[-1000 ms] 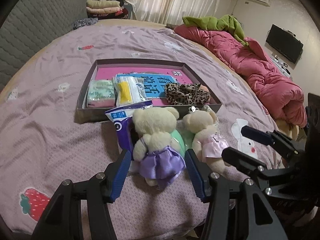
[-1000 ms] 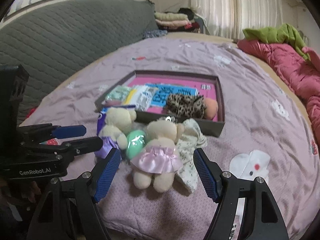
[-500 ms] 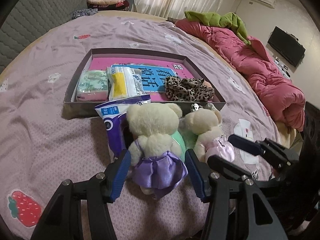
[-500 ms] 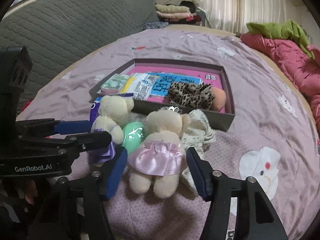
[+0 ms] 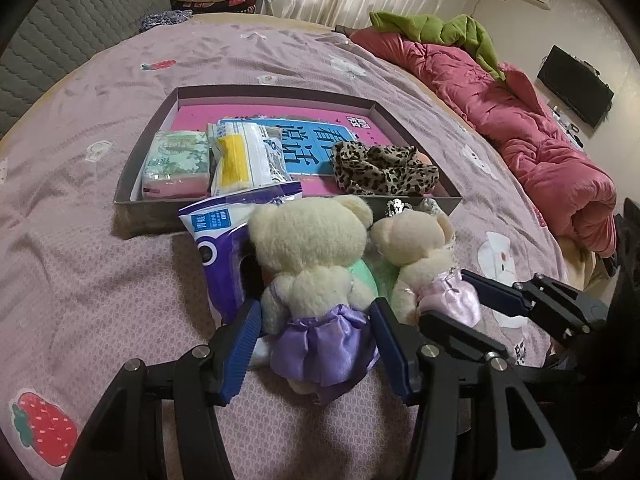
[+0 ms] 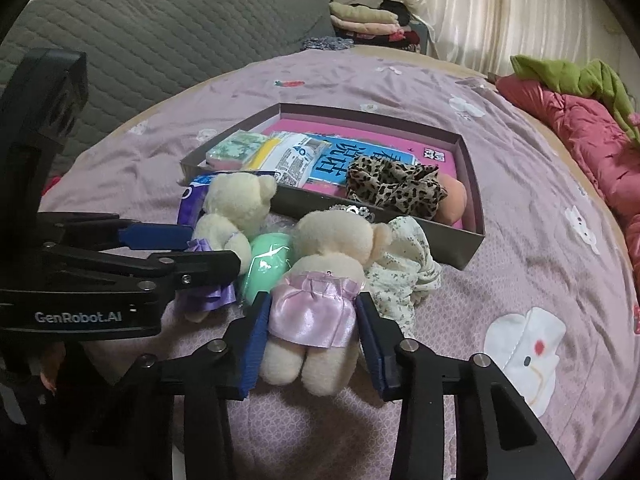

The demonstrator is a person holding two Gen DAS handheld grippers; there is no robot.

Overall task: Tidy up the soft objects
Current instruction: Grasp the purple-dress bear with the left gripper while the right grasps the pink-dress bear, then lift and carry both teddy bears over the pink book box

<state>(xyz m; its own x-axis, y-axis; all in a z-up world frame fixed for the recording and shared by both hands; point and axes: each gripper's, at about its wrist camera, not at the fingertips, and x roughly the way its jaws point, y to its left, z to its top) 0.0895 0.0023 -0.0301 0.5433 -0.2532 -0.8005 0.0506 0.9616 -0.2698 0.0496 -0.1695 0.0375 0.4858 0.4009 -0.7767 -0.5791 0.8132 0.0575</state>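
Two cream teddy bears sit side by side on the bed in front of a shallow grey box [image 5: 160,216]. My left gripper [image 5: 316,320] is open, its blue pads flanking the bear in the purple dress [image 5: 312,248] at skirt level. My right gripper [image 6: 314,312] is closing, and its pads touch both sides of the skirt of the bear in the pink dress [image 6: 332,240]. A mint-green soft ball [image 6: 266,268] is wedged between the bears. In the right wrist view the left gripper [image 6: 212,248] reaches in from the left around the purple-dressed bear [image 6: 236,208].
The box holds tissue packs, a blue-and-pink book, a leopard-print cloth [image 5: 380,172] and a peach ball [image 6: 452,200]. A purple packet [image 5: 216,248] leans behind the left bear, a floral cloth [image 6: 404,272] lies right of the pink bear. A red quilt [image 5: 520,128] lines the bed's right side.
The right gripper's fingers have drawn in from wide apart to the pink skirt's sides. Both grippers have sunk closer around their bears. The left fingers kept the same width.
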